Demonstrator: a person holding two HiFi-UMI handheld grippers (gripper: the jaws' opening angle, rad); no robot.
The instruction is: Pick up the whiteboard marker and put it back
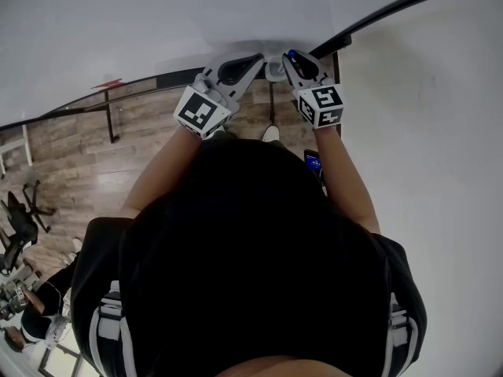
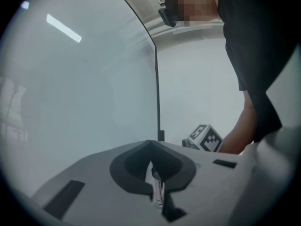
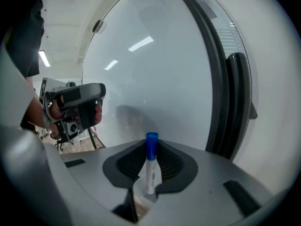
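Note:
My right gripper (image 3: 149,175) is shut on the whiteboard marker (image 3: 150,166), a white barrel with a blue cap that stands upright between the pads. In the head view the blue cap (image 1: 291,54) pokes out of the right gripper (image 1: 293,57), close to the whiteboard (image 1: 196,14). My left gripper (image 1: 250,60) is held level beside it, also facing the board. In the left gripper view its jaws (image 2: 153,173) are together, with only a thin pale sliver in the seam. The left gripper (image 3: 75,105) also shows at the left of the right gripper view.
The whiteboard's black frame (image 3: 235,102) runs down the right of the right gripper view, and its edge (image 2: 156,88) shows in the left gripper view. A small grey fitting (image 1: 274,71) sits between the grippers. Below is wood floor (image 1: 78,155) with a stand leg (image 1: 271,104).

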